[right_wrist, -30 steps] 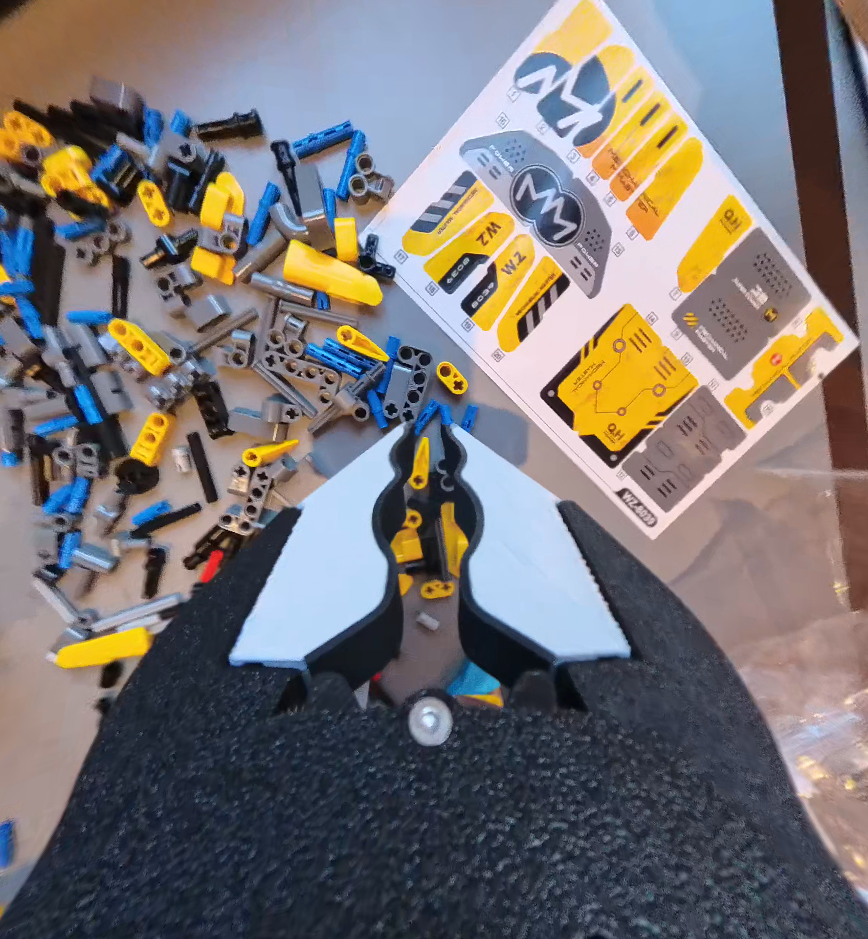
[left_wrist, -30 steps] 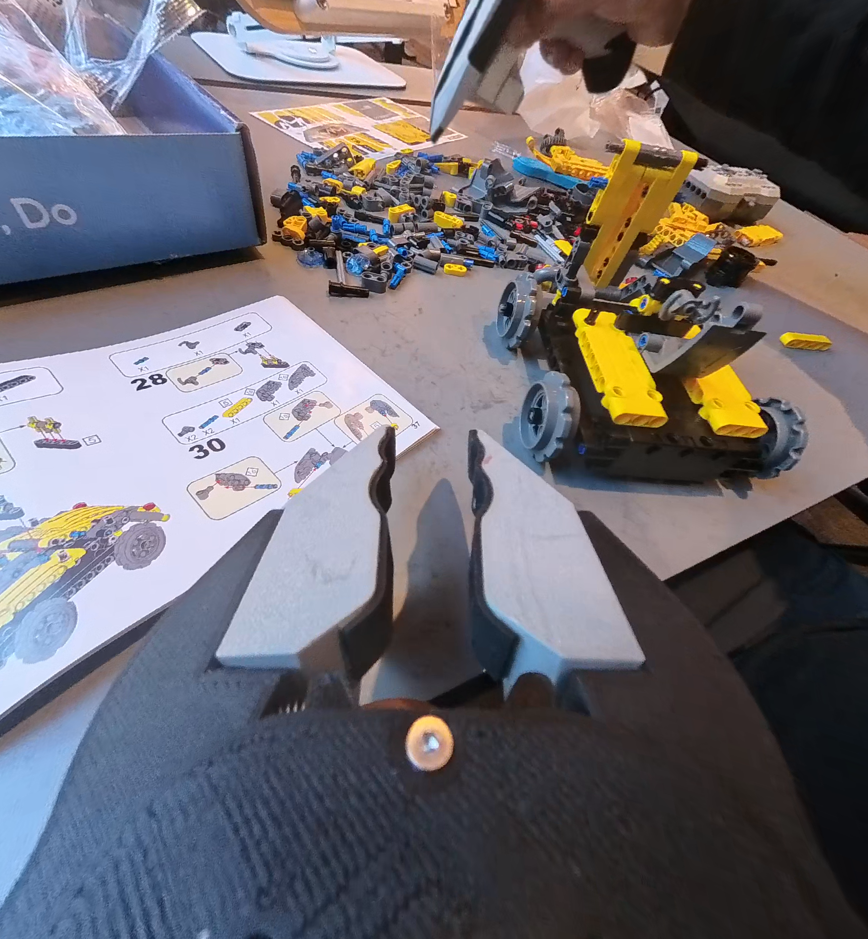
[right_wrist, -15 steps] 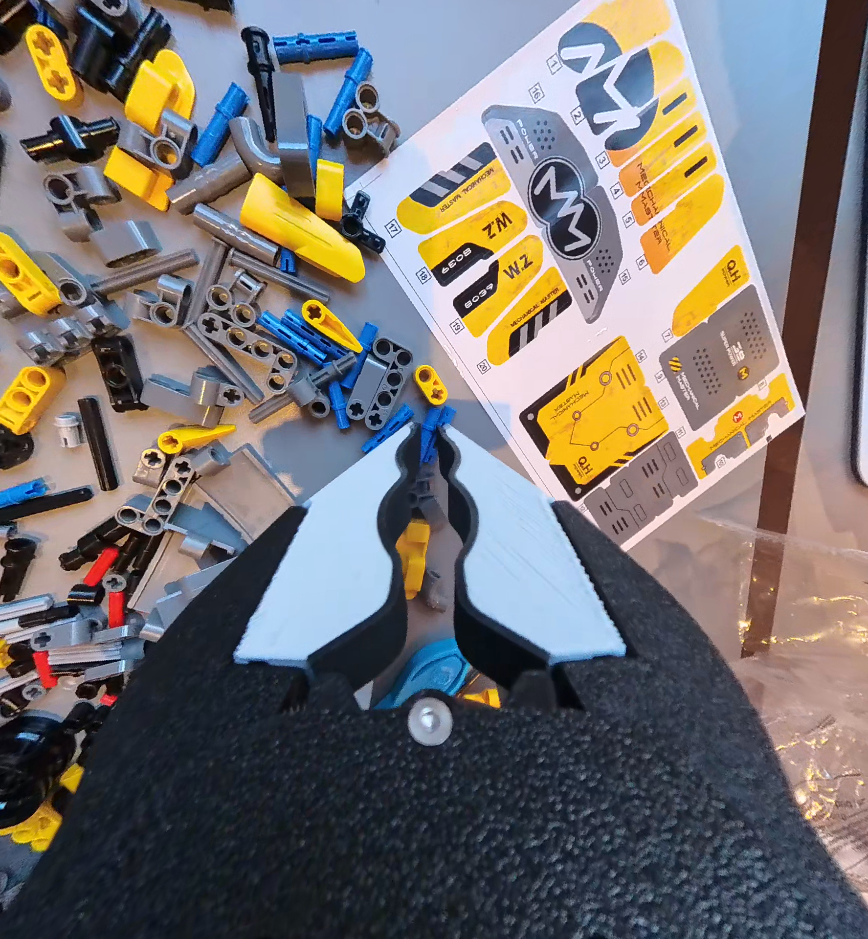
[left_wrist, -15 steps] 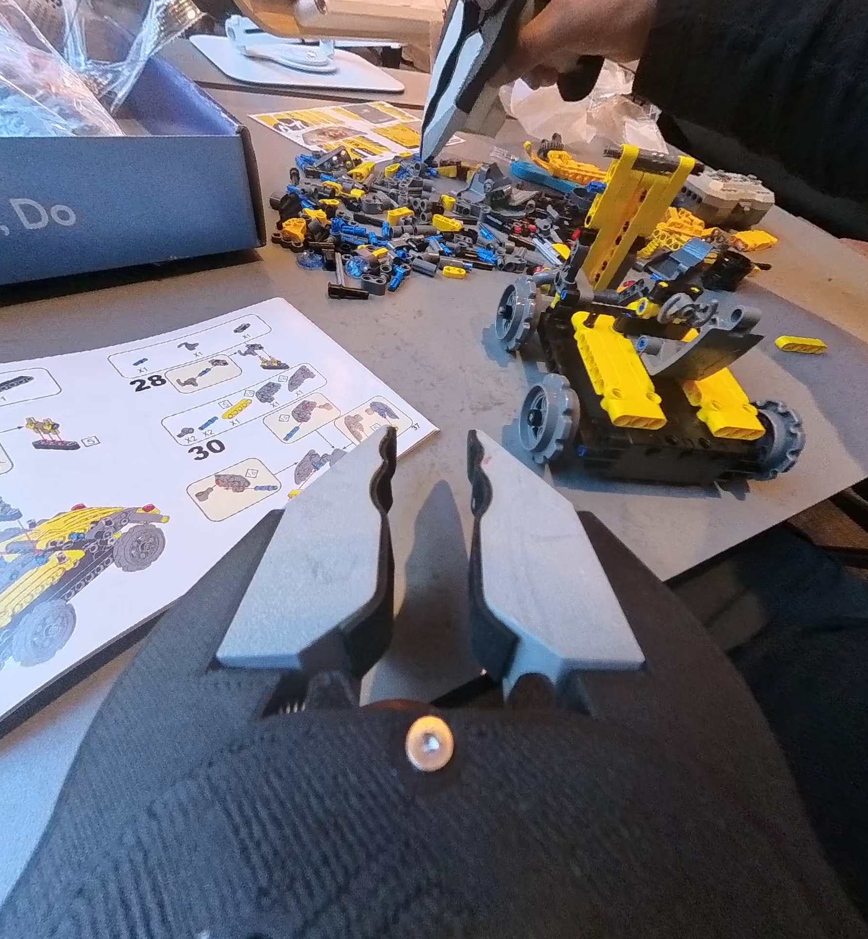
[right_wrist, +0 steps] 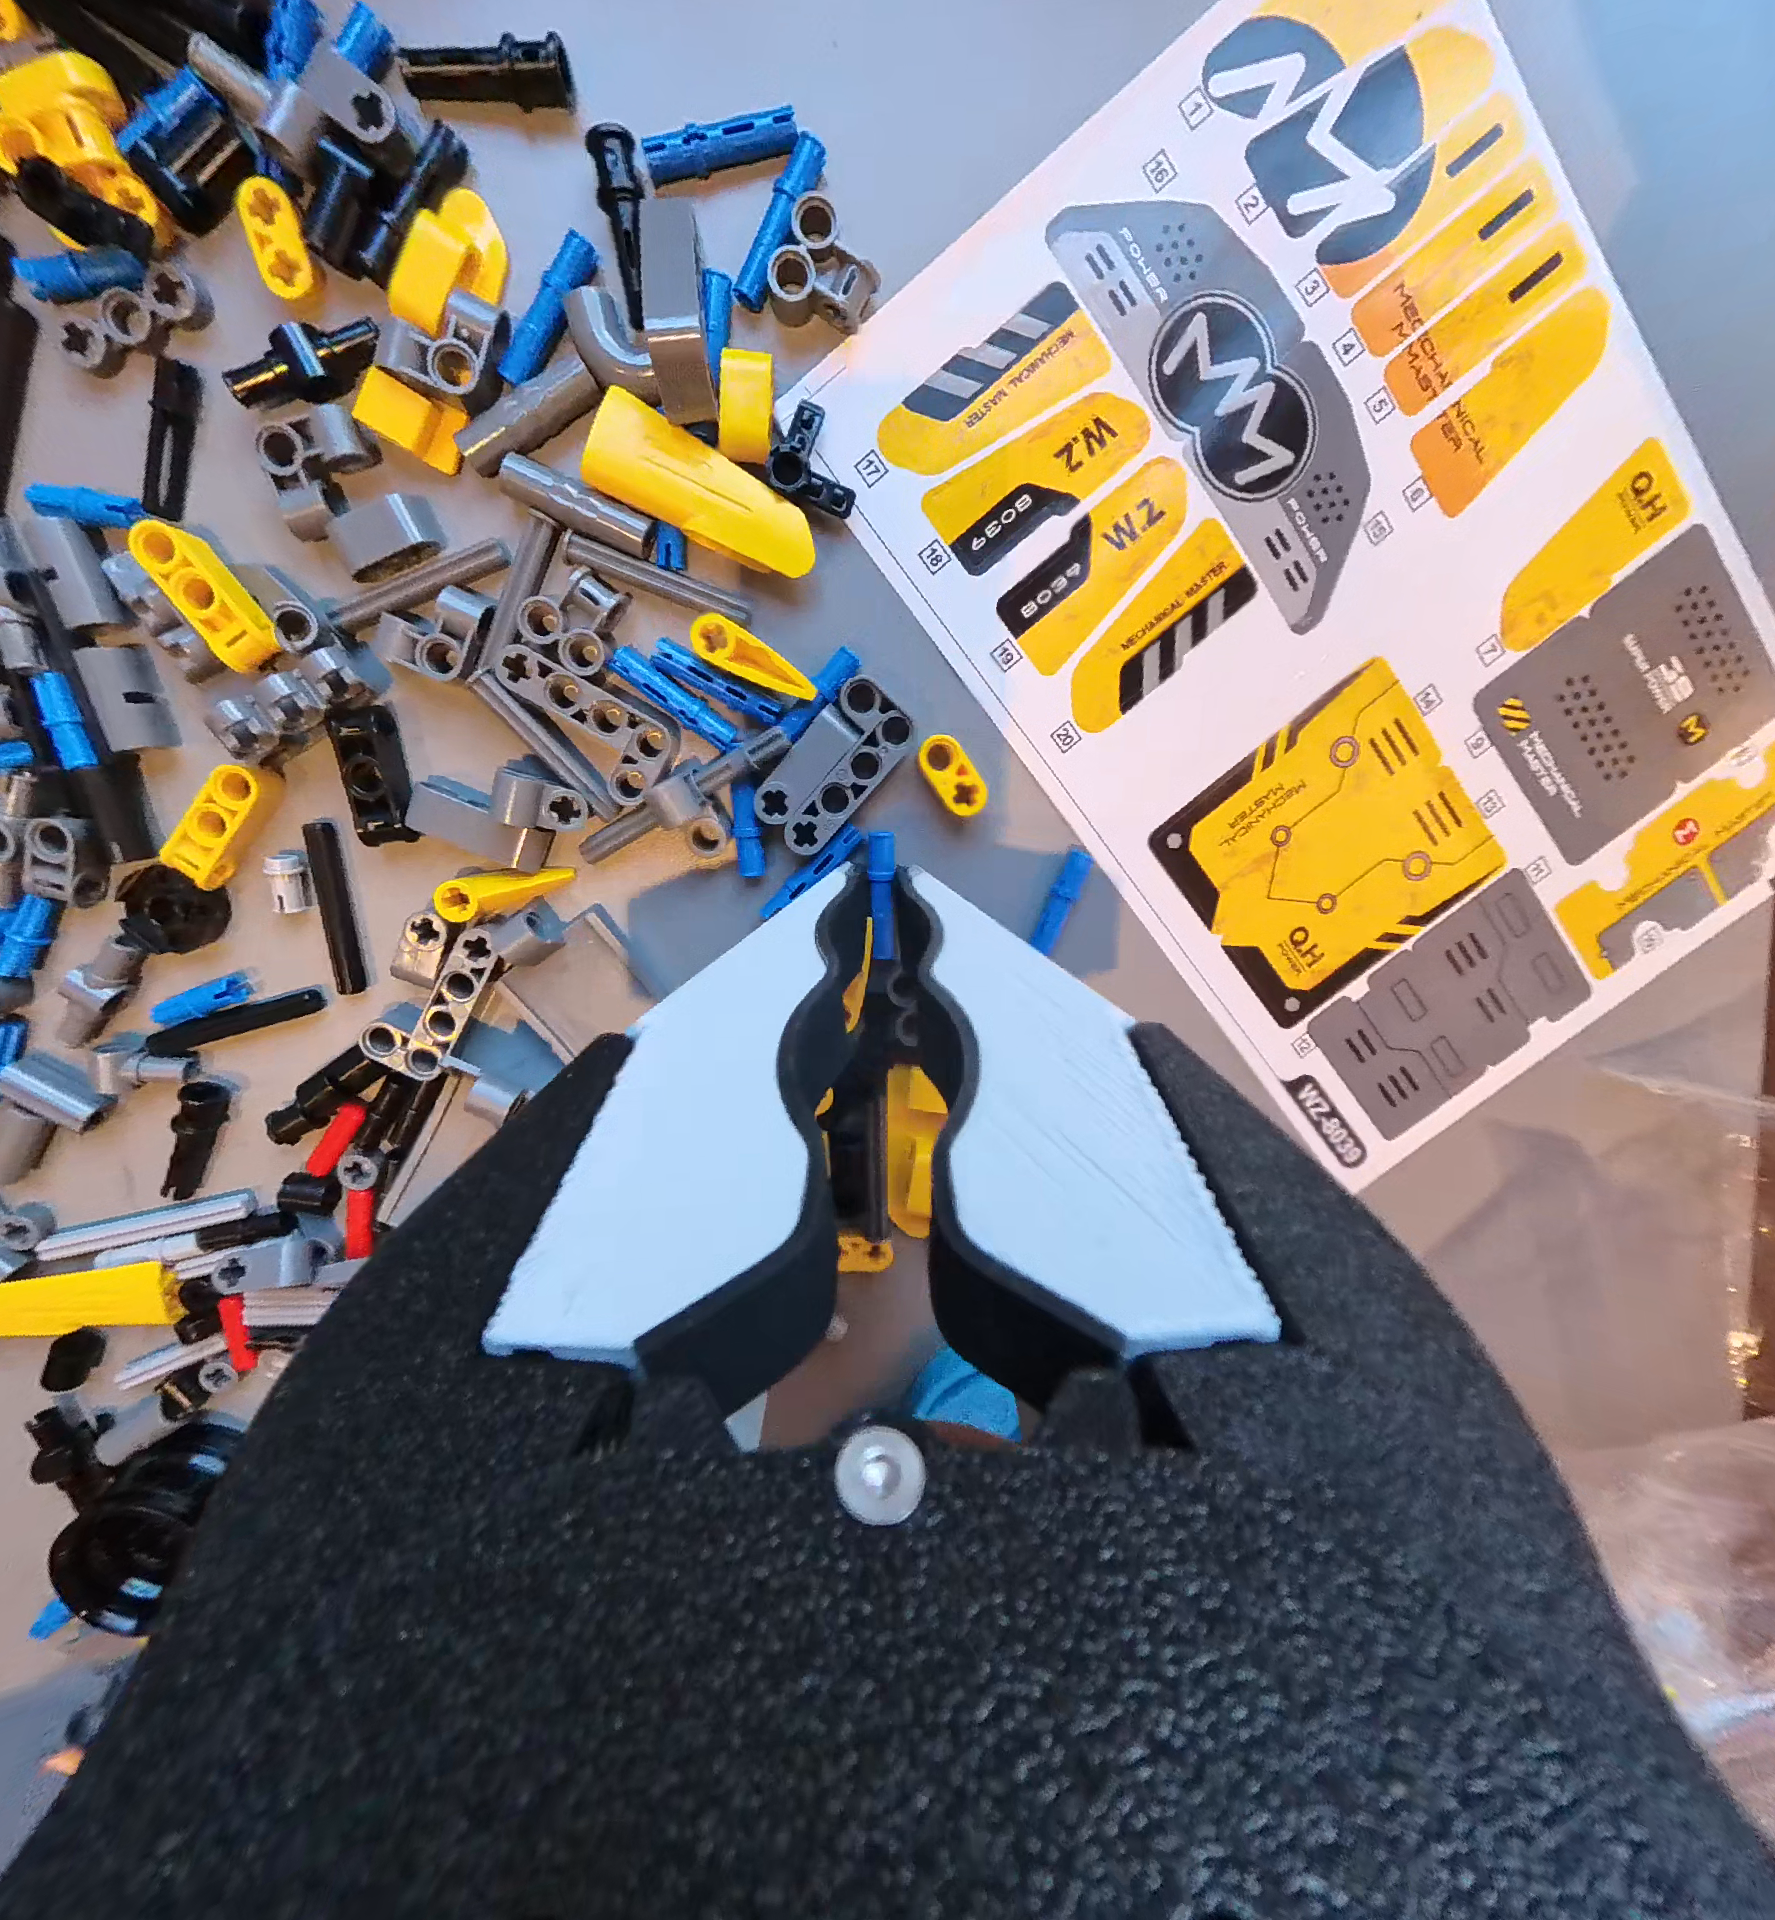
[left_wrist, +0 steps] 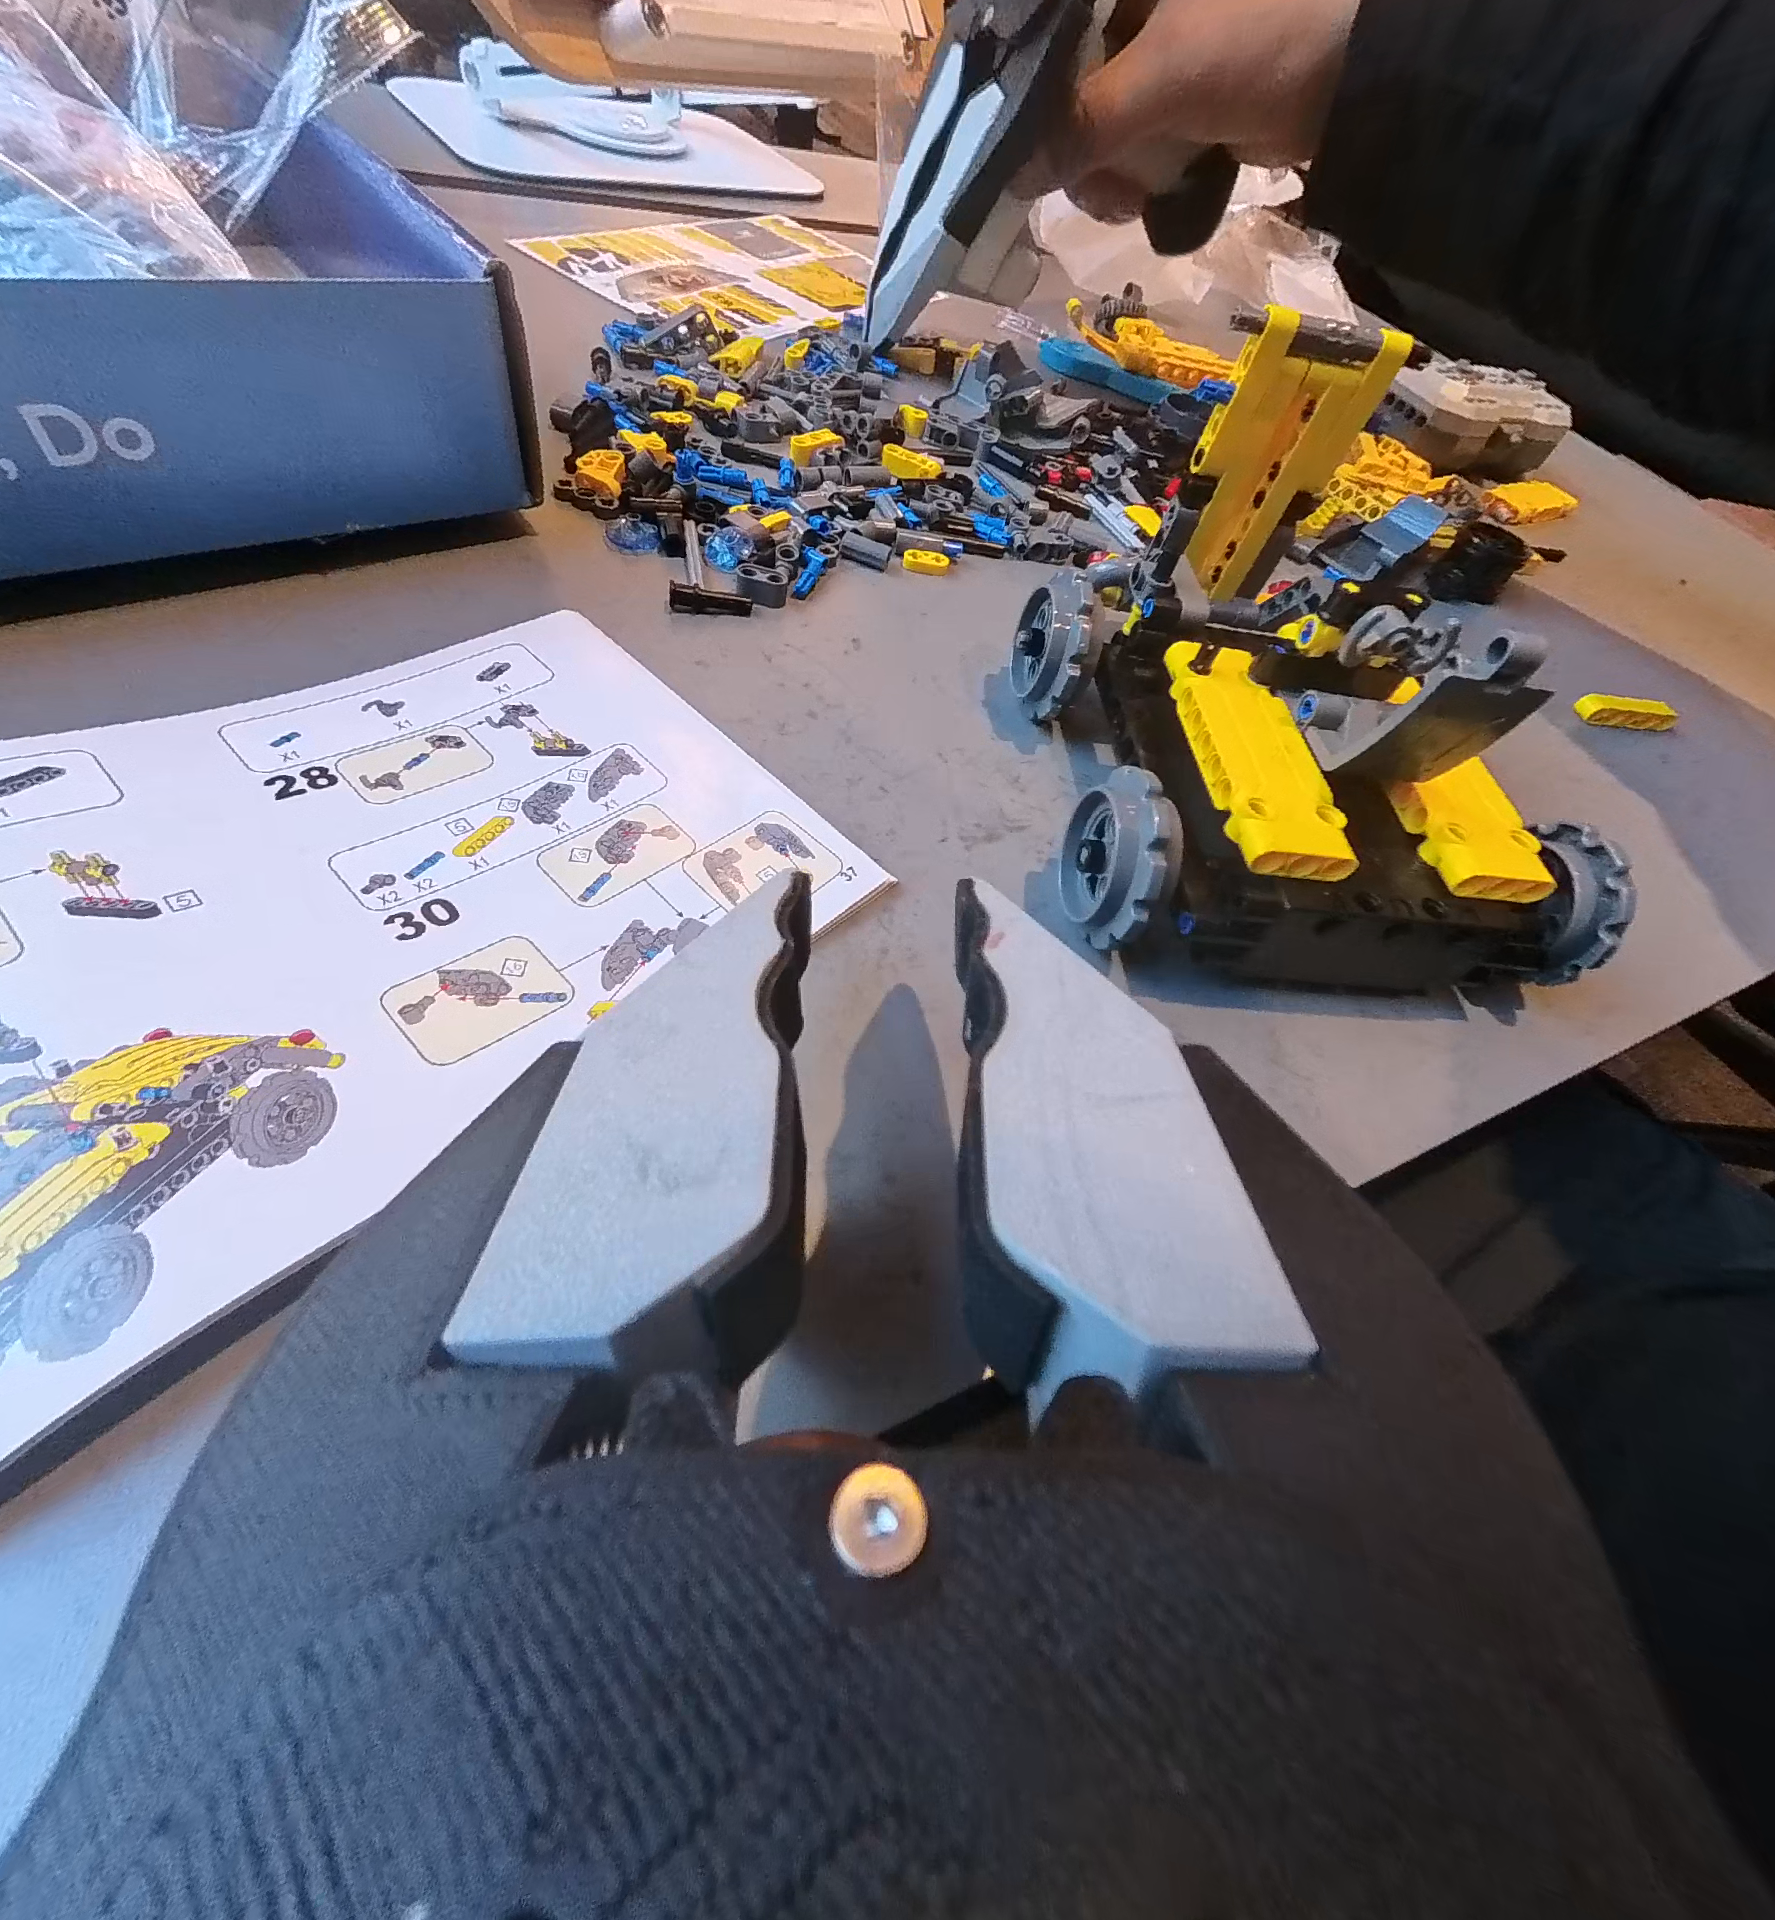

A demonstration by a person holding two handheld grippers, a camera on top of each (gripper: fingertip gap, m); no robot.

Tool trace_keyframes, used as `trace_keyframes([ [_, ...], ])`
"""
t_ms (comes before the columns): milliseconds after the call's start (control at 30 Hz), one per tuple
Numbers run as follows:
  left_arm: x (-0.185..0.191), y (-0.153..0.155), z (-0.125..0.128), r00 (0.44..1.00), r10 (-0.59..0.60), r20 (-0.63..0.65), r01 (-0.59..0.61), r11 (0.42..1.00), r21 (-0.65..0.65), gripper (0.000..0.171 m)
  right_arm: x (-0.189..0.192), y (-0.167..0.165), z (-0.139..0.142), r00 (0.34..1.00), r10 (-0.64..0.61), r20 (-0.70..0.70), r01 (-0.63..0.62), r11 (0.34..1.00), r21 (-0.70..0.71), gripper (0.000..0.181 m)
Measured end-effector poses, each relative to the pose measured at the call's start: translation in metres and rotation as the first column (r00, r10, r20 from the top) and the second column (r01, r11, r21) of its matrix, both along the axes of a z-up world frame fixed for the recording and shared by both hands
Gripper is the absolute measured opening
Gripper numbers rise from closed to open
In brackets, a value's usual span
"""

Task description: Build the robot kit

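Note:
My right gripper (right_wrist: 881,883) points down at the edge of a pile of small yellow, blue, grey and black building pieces (right_wrist: 343,623). It is shut on a blue pin (right_wrist: 881,862) that sticks out between its tips. In the left wrist view, a hand holds the right gripper (left_wrist: 878,338) with its tips touching the far side of the pile (left_wrist: 841,468). My left gripper (left_wrist: 881,904) is open and empty, low over the grey table between the instruction booklet (left_wrist: 291,883) and a partly built yellow and black vehicle (left_wrist: 1309,790).
A sticker sheet (right_wrist: 1330,582) lies just right of the pile. A blue box (left_wrist: 208,416) with plastic bags stands at the back left. A loose yellow beam (left_wrist: 1626,712) lies right of the vehicle. Crumpled clear plastic (right_wrist: 1693,1455) lies at the right. The table edge (left_wrist: 1485,1070) runs close behind the vehicle. There is about 35 cm between the tips of the two grippers.
The right gripper has come down onto the far edge of the pile and its tips have closed on a blue pin. The left gripper has stayed in place and open.

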State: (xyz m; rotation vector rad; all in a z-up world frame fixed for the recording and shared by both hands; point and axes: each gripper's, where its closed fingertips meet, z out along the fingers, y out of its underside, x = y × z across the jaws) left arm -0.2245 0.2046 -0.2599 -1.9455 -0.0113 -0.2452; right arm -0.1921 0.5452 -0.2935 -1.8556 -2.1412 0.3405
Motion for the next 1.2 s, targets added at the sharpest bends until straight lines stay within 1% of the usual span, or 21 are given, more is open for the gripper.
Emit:
trace_keyframes([
  [100,0.000,0.000,0.000,1.000,-0.001,0.002,0.001,1.000,0.001,0.024,0.000,0.001,0.000,0.999,-0.029,-0.013,0.028,0.999,-0.031,0.004],
  [167,0.000,0.000,0.000,1.000,-0.001,0.002,0.001,1.000,0.001,0.024,-0.001,-0.001,0.006,0.997,-0.052,-0.056,0.050,0.998,-0.048,0.003],
  [267,0.000,0.000,0.000,1.000,-0.002,0.002,0.002,1.000,0.002,0.024,0.001,-0.005,0.031,0.981,-0.116,-0.156,0.100,0.989,-0.106,0.004],
  [367,0.001,0.000,0.000,1.000,-0.002,0.000,0.002,1.000,0.001,0.025,0.019,-0.017,0.064,0.955,-0.180,-0.238,0.144,0.977,-0.160,0.004],
  [433,0.001,0.000,0.000,1.000,-0.003,0.000,0.003,1.000,0.002,0.026,0.042,-0.034,0.082,0.943,-0.204,-0.263,0.158,0.970,-0.185,0.004],
  [500,0.003,0.000,0.000,1.000,-0.009,0.005,0.009,1.000,0.002,0.026,0.070,-0.061,0.095,0.940,-0.204,-0.272,0.151,0.967,-0.204,0.004],
  [567,0.004,-0.001,0.000,1.000,-0.014,0.007,0.014,1.000,0.003,0.026,0.101,-0.095,0.102,0.945,-0.182,-0.272,0.126,0.969,-0.213,0.004],
  [633,0.006,-0.001,0.000,1.000,-0.016,0.003,0.016,1.000,0.003,0.027,0.132,-0.131,0.096,0.957,-0.157,-0.243,0.100,0.968,-0.232,0.004],
  [700,0.007,-0.001,0.000,1.000,-0.018,-0.001,0.018,1.000,0.001,0.027,0.164,-0.156,0.076,0.975,-0.147,-0.167,0.110,0.971,-0.213,0.004],
  [800,0.008,0.000,0.000,1.000,-0.017,-0.008,0.017,1.000,-0.003,0.027,0.199,-0.174,0.043,0.980,-0.175,-0.090,0.157,0.972,-0.172,0.004],
  [933,0.010,0.002,-0.001,1.000,-0.019,-0.022,0.019,1.000,-0.006,0.027,0.220,-0.185,0.011,0.980,-0.194,-0.037,0.185,0.968,-0.170,0.007],
  [1033,0.011,0.001,-0.001,0.999,-0.019,-0.036,0.018,1.000,-0.006,0.027,0.224,-0.190,0.003,0.981,-0.191,-0.032,0.182,0.964,-0.196,0.008],
  [1067,0.012,0.001,-0.001,0.999,-0.020,-0.036,0.020,1.000,-0.006,0.027,0.225,-0.190,0.003,0.980,-0.195,-0.031,0.185,0.962,-0.202,0.011],
  [1133,0.012,0.001,-0.001,0.999,-0.020,-0.033,0.020,1.000,-0.003,0.028,0.225,-0.186,0.007,0.979,-0.202,-0.042,0.190,0.961,-0.202,0.014],
  [1200,0.012,0.001,-0.001,0.999,-0.024,-0.033,0.024,1.000,-0.001,0.028,0.221,-0.177,0.019,0.976,-0.206,-0.074,0.188,0.962,-0.198,0.014],
])
